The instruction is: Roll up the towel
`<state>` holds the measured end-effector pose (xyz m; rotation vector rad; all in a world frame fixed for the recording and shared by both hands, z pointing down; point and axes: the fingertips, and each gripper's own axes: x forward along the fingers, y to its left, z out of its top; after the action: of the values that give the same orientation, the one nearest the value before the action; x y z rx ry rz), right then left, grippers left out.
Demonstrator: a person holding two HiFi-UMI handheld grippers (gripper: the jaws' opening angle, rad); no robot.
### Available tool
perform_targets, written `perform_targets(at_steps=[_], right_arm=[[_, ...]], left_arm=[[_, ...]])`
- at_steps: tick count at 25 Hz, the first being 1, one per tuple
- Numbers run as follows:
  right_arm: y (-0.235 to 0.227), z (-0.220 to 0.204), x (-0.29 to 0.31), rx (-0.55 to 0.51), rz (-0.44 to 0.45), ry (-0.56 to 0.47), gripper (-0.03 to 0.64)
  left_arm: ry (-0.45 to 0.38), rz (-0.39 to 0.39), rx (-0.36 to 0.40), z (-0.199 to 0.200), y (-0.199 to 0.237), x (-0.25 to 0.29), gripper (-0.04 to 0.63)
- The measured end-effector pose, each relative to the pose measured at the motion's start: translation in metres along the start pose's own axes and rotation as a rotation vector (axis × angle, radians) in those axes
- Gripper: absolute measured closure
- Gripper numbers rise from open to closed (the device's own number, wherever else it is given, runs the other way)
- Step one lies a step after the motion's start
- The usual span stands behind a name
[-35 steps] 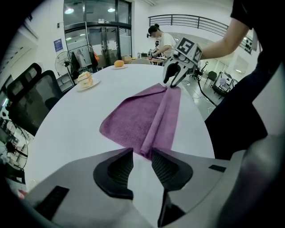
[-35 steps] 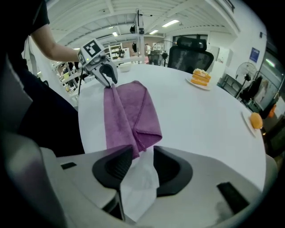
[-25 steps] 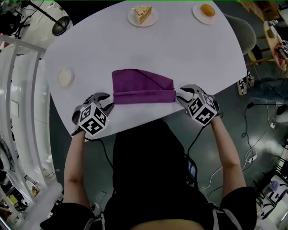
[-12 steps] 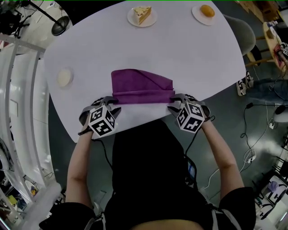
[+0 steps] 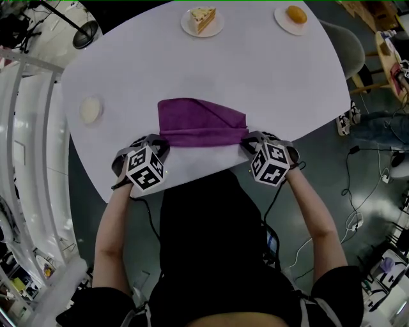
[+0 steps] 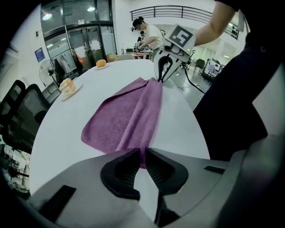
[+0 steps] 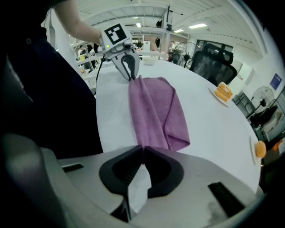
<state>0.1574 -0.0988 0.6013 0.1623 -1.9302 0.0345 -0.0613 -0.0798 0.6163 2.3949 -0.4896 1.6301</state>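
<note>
The left gripper [image 5: 160, 144] and right gripper [image 5: 246, 141], jaws just closed, each pinch one near corner of the towel [image 5: 201, 120]; its long axis runs between them.

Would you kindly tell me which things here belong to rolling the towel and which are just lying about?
Job: towel; left claw and right claw, both just closed on its near edge.
Lying about: slice of cake; plate with something orange; small pale dish.

head view: steeply down over table [image 5: 255, 83] | gripper views: low, close, facing each other along shared towel [image 5: 201, 121]
</note>
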Motion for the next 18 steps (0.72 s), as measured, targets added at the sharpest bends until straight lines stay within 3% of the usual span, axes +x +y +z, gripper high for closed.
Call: perform_targets(at_steps=[18], right_arm=[[-0.065, 0.047, -0.082, -0.119, -0.178, -0.039, 0.59]], left_arm=[[-0.142, 0.197, 0.048, 0.054, 0.063, -0.088, 0.555]])
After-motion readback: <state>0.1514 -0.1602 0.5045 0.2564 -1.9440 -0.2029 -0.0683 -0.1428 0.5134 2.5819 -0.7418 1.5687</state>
